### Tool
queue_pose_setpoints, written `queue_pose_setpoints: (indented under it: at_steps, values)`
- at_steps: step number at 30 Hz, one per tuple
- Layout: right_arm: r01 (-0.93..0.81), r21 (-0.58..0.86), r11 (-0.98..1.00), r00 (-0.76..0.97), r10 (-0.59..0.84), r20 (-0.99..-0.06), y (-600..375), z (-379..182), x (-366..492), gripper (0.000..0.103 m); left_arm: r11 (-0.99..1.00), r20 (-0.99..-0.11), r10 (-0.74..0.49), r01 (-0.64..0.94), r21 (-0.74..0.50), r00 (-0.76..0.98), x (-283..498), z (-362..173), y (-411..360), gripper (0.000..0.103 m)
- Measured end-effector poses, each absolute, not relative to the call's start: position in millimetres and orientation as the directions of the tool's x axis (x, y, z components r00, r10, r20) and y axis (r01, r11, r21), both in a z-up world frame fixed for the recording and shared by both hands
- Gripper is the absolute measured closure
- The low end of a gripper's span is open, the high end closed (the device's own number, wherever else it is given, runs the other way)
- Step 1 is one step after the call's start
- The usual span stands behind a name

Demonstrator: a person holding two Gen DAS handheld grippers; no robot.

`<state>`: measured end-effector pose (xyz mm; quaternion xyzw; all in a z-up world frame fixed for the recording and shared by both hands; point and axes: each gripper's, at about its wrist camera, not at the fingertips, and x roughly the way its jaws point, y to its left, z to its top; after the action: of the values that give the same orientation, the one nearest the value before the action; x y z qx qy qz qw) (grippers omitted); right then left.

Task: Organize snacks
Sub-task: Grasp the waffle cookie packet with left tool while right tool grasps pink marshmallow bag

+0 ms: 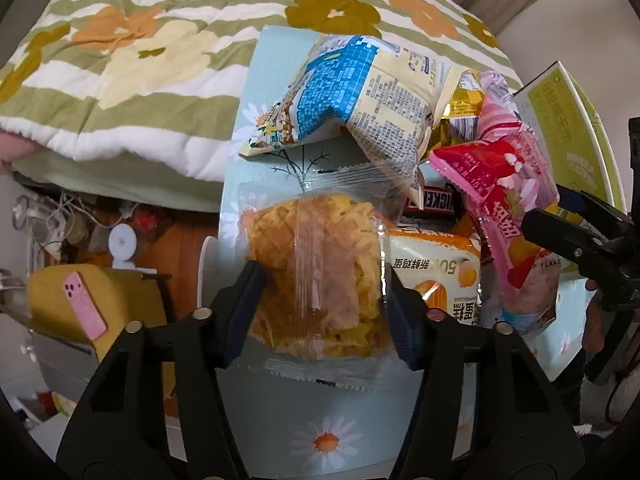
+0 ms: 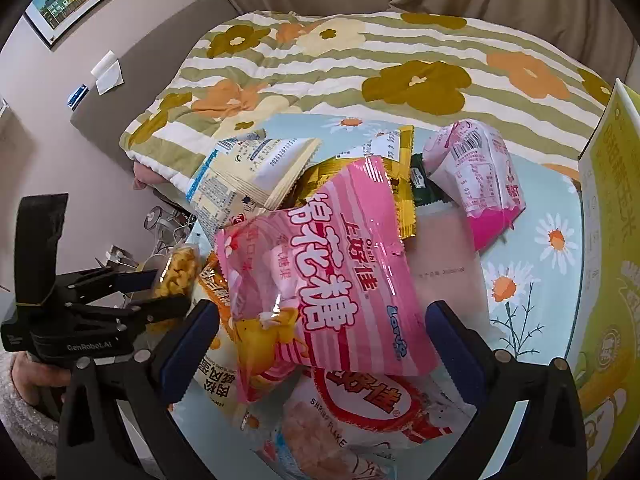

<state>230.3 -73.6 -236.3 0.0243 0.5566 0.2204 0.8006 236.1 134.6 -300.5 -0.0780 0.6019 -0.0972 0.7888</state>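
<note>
Gripping a clear bag of yellow snacks (image 1: 320,276) with our left tool (image 1: 324,292), we hold the right tool (image 2: 320,344) open over a pink bag (image 2: 320,276); lifting comes next.

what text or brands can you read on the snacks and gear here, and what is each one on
"SHRIMP FLAKE": clear shrimp chip bag, near edge.
"Oishi" and "上好佳 棉花糖": pink marshmallow bag.
"ICKE", partly hidden: brown chocolate bar.
"50%" with Chinese characters, upside down: orange cake pack.
"GenRobot.AI": left hand-held gripper.
Fine print on the blue-and-cream bag and the yellow box: too small.
</note>
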Motion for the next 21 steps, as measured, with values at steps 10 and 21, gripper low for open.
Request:
queue_pose_setpoints:
  at_steps: [10,21]
  values:
    - [-0.347,0.273,0.897,0.283,0.378,-0.882,-71,-238,231,0.000,0.962,-0.920,-0.272,0.053,-0.268,0.281,231,-286,138,0.067]
    - [-0.357,0.270,0.894,0.300,0.384,-0.873,-70,-230,229,0.000,0.946,-0.898,-0.315,0.028,-0.322,0.307,221,-269,147,0.070]
